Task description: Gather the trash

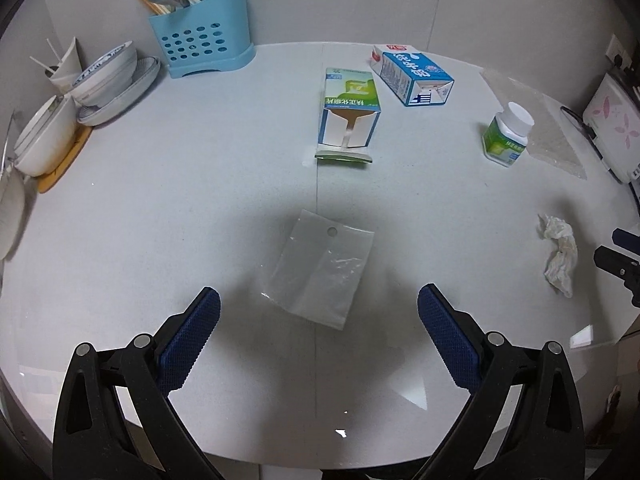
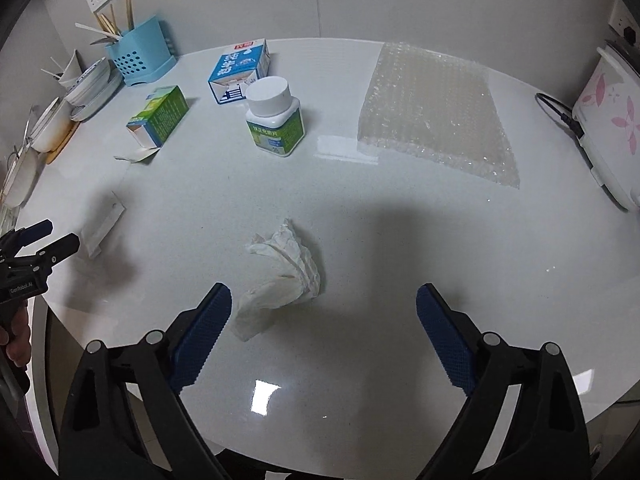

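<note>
**Hand-held grippers wide apart above the trash**

Left hand-held gripper (image 1: 319,302) hung over the white worktop (image 1: 160,208) with its two blue pads far apart and nothing between them. Just ahead of it, a small clear plastic bag (image 1: 326,268) with a round hole lay flat on the worktop, not touched by either pad.

The right hand-held gripper (image 2: 324,300) was spread wide too, and it held nothing. A crumpled white tissue (image 2: 280,276) lay on the worktop close to its left pad (image 2: 204,332). I could not tell if the pad touched the tissue.

More trash sat farther back. A green and white carton (image 1: 348,110) lay on its side with its end flap open. A blue and white carton (image 1: 412,74) lay behind it, near the wall. A small bottle (image 1: 507,132) with a white cap and green label stood to the right of the cartons. A sheet of bubble wrap (image 2: 432,108) lay flat beside the bottle.

A blue cutlery holder (image 1: 202,44) with chopsticks stood by the wall. Bowls and plates (image 1: 108,76) were stacked on the left. A white rice cooker (image 2: 608,128) with pink flowers stood at the right edge.
</note>
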`<move>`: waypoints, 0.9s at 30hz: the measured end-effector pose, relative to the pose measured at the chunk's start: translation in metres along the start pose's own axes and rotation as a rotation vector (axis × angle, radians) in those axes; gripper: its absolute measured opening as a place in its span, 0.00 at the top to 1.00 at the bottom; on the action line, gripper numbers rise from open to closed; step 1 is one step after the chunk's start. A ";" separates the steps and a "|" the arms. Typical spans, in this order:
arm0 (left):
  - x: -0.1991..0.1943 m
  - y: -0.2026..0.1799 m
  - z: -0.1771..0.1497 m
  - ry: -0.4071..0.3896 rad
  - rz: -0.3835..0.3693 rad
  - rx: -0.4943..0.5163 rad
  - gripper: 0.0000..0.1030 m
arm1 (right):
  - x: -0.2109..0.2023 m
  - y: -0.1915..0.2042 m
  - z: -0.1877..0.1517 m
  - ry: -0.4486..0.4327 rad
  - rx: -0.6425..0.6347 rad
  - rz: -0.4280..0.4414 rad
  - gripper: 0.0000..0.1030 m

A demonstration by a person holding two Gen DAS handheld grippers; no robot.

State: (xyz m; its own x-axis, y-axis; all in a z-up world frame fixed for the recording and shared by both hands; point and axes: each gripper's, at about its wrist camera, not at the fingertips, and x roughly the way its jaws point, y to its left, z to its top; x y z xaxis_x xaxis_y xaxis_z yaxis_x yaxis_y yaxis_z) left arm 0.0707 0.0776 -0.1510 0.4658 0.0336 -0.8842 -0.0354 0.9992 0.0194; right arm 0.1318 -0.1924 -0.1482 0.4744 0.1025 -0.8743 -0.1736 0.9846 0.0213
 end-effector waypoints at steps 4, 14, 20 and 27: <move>0.024 0.007 0.008 0.033 0.004 0.026 0.06 | 0.019 0.005 0.006 0.044 0.006 -0.020 0.22; 0.055 0.007 0.009 0.090 -0.011 0.064 0.11 | 0.046 0.013 0.011 0.110 0.030 -0.027 0.39; 0.053 0.004 0.012 0.091 -0.030 0.068 0.23 | 0.053 0.019 0.010 0.123 0.028 -0.036 0.53; 0.047 -0.003 0.015 0.101 -0.045 0.087 0.54 | 0.054 0.022 0.014 0.126 0.025 -0.053 0.80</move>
State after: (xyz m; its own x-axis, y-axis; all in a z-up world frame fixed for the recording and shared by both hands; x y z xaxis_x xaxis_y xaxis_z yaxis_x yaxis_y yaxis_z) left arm 0.1060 0.0764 -0.1857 0.3734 -0.0097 -0.9276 0.0625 0.9979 0.0148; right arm 0.1658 -0.1633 -0.1877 0.3703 0.0331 -0.9283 -0.1286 0.9916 -0.0159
